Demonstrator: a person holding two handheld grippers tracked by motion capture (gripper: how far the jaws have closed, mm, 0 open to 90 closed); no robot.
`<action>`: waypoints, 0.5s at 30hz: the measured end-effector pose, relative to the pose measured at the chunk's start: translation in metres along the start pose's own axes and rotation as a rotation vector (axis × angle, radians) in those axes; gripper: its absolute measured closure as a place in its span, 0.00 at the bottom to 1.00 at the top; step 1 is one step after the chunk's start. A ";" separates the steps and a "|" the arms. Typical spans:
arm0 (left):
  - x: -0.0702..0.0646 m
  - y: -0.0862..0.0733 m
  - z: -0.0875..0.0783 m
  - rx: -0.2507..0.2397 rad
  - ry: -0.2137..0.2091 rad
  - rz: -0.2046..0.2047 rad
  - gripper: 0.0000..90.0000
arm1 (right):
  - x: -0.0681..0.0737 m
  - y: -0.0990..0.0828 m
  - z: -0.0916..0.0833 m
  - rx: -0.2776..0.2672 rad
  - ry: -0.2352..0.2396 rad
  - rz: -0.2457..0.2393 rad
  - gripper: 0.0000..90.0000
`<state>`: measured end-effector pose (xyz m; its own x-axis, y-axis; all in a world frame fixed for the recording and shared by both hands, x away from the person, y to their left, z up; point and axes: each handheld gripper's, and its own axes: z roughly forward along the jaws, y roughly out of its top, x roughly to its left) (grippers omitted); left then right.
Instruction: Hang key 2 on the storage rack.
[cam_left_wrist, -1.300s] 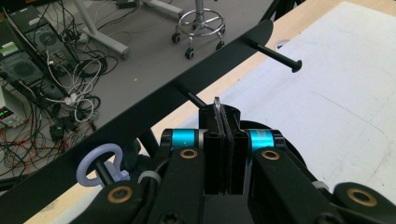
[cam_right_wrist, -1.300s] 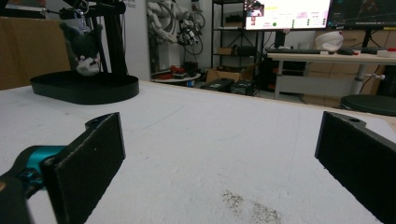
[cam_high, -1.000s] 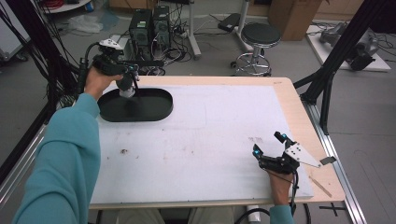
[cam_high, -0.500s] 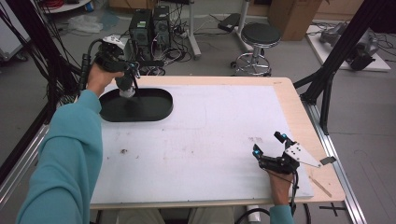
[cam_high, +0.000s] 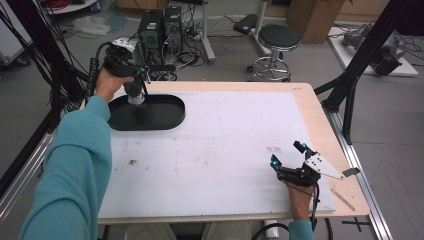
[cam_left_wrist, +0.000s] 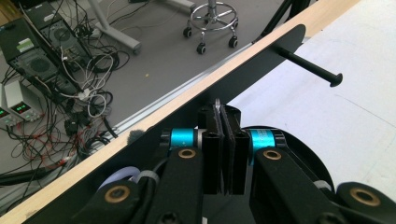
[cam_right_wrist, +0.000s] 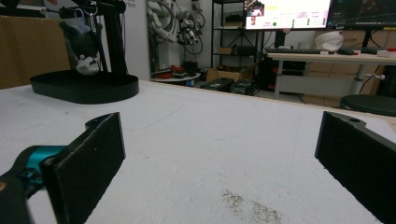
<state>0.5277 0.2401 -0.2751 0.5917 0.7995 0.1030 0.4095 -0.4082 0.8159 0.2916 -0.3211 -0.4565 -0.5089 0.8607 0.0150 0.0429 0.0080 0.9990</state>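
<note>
1. The left gripper hangs over the black oval tray at the table's far left corner; its jaws are nearly together, pinching a thin metal piece.
2. A black peg sticks out above the tray.
3. The right gripper rests on the white mat, jaws wide apart and empty.

Legible text: none | monitors behind table: on-screen content too small to read | power supply display: green digits blurred, unreadable
</note>
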 end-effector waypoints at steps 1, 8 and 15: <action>0.001 0.000 -0.001 -0.007 0.008 -0.003 0.90 | 0.000 0.000 0.000 -0.001 0.001 -0.003 0.01; 0.004 0.000 -0.007 -0.029 0.023 -0.032 0.74 | 0.000 0.000 0.000 0.002 0.000 -0.001 0.01; -0.005 0.008 -0.024 -0.133 0.121 -0.016 0.43 | 0.001 0.000 0.000 0.003 0.001 0.002 0.01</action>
<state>0.5115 0.2431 -0.2551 0.4944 0.8560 0.1509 0.3178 -0.3396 0.8853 0.2914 -0.3206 -0.4565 -0.5098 0.8601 0.0172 0.0470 0.0079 0.9989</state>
